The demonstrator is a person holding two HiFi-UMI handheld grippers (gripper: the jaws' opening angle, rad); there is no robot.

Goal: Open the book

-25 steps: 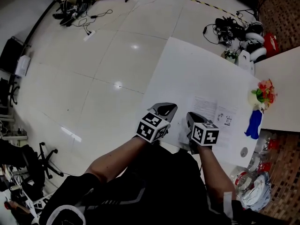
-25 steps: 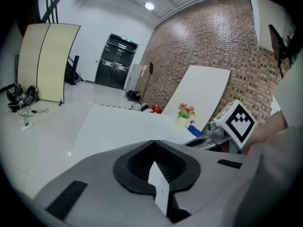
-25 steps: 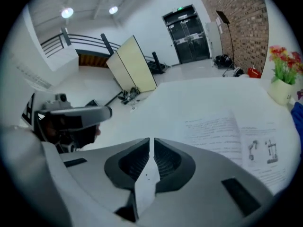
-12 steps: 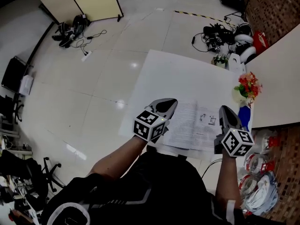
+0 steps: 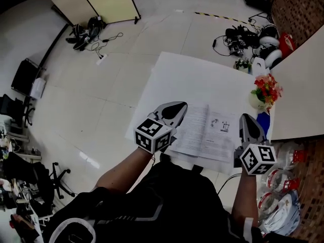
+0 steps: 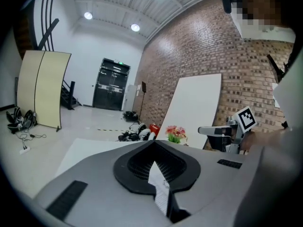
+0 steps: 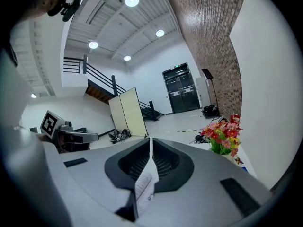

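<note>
The book (image 5: 208,131) lies open on the white table (image 5: 202,82), printed pages facing up. My left gripper (image 5: 176,110) is at the book's left edge, shut on a page. In the left gripper view the page (image 6: 160,186) shows pinched between the closed jaws of the left gripper (image 6: 154,163). My right gripper (image 5: 247,121) is at the book's right edge. The right gripper view shows the right gripper (image 7: 150,148) shut on a printed page (image 7: 143,187). Each gripper appears in the other's view.
A vase of red and yellow flowers (image 5: 264,90) and a blue object (image 5: 262,120) stand just beyond the book's right edge. A white board (image 5: 299,97) lies to the right. Cables and gear (image 5: 250,34) litter the floor behind the table.
My right gripper has moved from beside the left gripper out to the right edge, and the book now lies spread open between them. The left gripper has barely shifted.
</note>
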